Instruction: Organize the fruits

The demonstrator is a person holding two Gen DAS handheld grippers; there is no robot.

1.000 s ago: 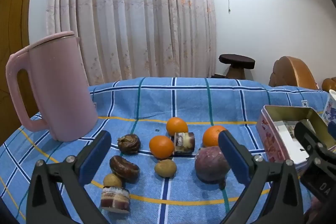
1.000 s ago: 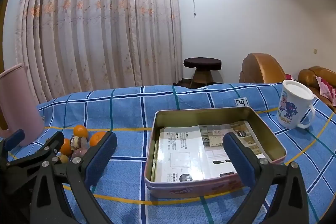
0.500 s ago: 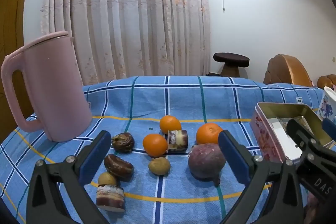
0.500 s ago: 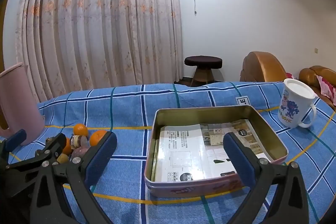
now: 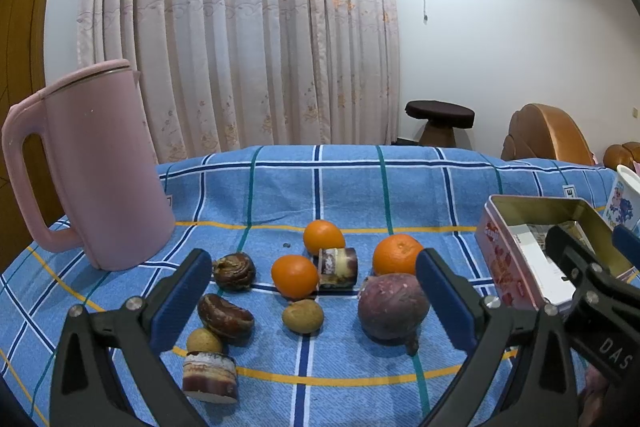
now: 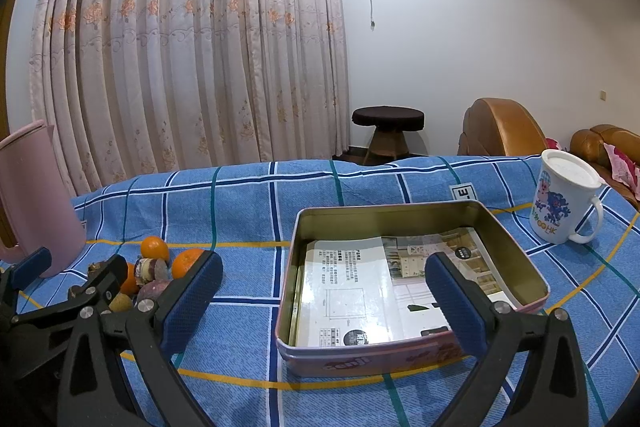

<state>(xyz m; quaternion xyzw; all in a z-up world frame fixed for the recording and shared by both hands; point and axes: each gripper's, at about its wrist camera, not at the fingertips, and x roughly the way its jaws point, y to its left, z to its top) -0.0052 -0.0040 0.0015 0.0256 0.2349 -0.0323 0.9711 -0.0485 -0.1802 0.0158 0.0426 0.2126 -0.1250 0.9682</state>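
Three oranges (image 5: 295, 275) lie on the blue checked cloth with a purple passion fruit (image 5: 393, 307), a small tan fruit (image 5: 303, 315), two dark brown pieces (image 5: 225, 315) and two rolled cake pieces (image 5: 337, 267). My left gripper (image 5: 314, 299) stands open just in front of this pile, nothing between its fingers. An open tin box (image 6: 516, 259) lined with printed paper lies to the right. My right gripper (image 6: 324, 301) is open, hovering over the tin's near edge. The same fruit pile (image 6: 154, 267) shows at the left of the right wrist view.
A tall pink jug (image 5: 92, 167) stands left of the fruit. A white cartoon mug (image 6: 564, 203) stands right of the tin. Beyond the table's far edge are a dark round stool (image 6: 387, 131) and brown leather seats (image 6: 502, 127) before a curtain.
The left wrist view has shifted slightly, so the fruit and jug now sit a little further left in it. The right gripper has barely moved. Both stay open.
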